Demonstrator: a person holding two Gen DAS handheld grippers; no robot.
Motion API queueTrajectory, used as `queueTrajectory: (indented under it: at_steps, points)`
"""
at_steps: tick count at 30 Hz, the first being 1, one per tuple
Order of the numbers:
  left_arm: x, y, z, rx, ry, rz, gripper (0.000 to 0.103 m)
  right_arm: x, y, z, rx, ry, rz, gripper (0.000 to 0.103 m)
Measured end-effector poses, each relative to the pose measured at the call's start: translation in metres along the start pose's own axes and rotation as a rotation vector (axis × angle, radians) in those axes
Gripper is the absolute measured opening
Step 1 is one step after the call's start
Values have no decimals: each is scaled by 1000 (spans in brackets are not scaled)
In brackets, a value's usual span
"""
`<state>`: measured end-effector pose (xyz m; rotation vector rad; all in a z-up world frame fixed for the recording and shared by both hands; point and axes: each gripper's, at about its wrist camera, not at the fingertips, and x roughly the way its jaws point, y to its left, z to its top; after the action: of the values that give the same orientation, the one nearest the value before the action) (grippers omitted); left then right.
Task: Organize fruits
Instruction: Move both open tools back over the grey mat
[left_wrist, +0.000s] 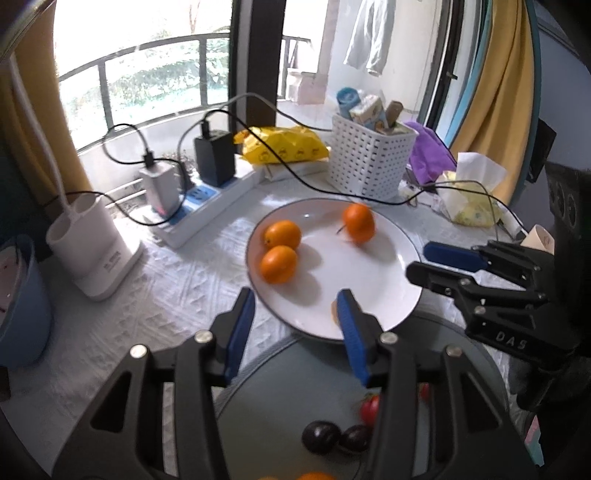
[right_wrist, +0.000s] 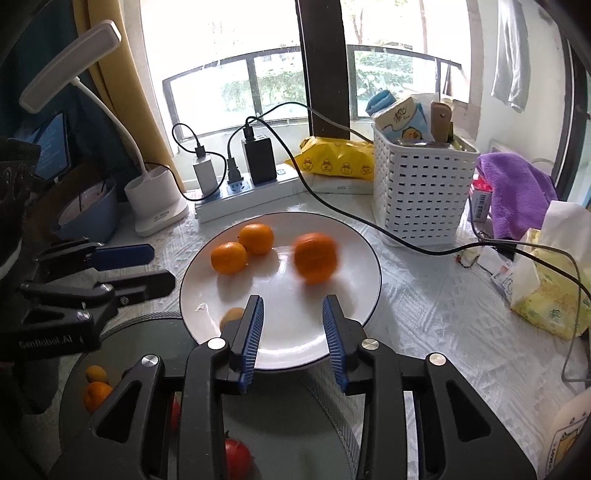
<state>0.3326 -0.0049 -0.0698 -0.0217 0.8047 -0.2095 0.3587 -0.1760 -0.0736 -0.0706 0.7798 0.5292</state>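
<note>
The white plate (right_wrist: 354, 258) is the landmark here. It sits on the pale textured cloth (right_wrist: 424, 306), and its near rim overlaps the edge of a dark round tray (right_wrist: 295, 417) just in front of it. Behind the plate a power strip (right_wrist: 251, 199) with chargers runs along the window side, and a black cable (right_wrist: 369, 221) trails past the plate's far right rim. The white basket (right_wrist: 421, 192) stands just beyond that rim, with a tissue pack (right_wrist: 546, 295) further right. To the plate's left, a white lamp base (left_wrist: 96, 251) stands well apart, leaving a bare stretch of cloth between them.

Three oranges lie on the plate: two of the oranges (right_wrist: 229, 257) touch each other on the left half, and a third orange (right_wrist: 316, 256), blurred, lies apart toward the middle. A small brownish fruit (right_wrist: 232, 317) rests at the plate's near left rim.

The right gripper (right_wrist: 293, 334) hangs over the plate's near rim, jaws wide apart and holding nothing, with the blurred orange just beyond its fingertips. The left gripper (left_wrist: 295, 328) is at the plate's near left rim, also spread wide and empty; the brownish fruit sits just beside its right finger. On the dark tray lie two dark plums (left_wrist: 336, 437), a red tomato (right_wrist: 238, 458) and more small orange fruit (right_wrist: 96, 393).
</note>
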Motion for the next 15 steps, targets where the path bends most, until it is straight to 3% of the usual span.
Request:
queueTrajectory:
  at_steps: [15]
  points:
    - [-40, 12, -43, -32, -13, 27, 49, -22, 22, -29, -12, 47, 14, 35]
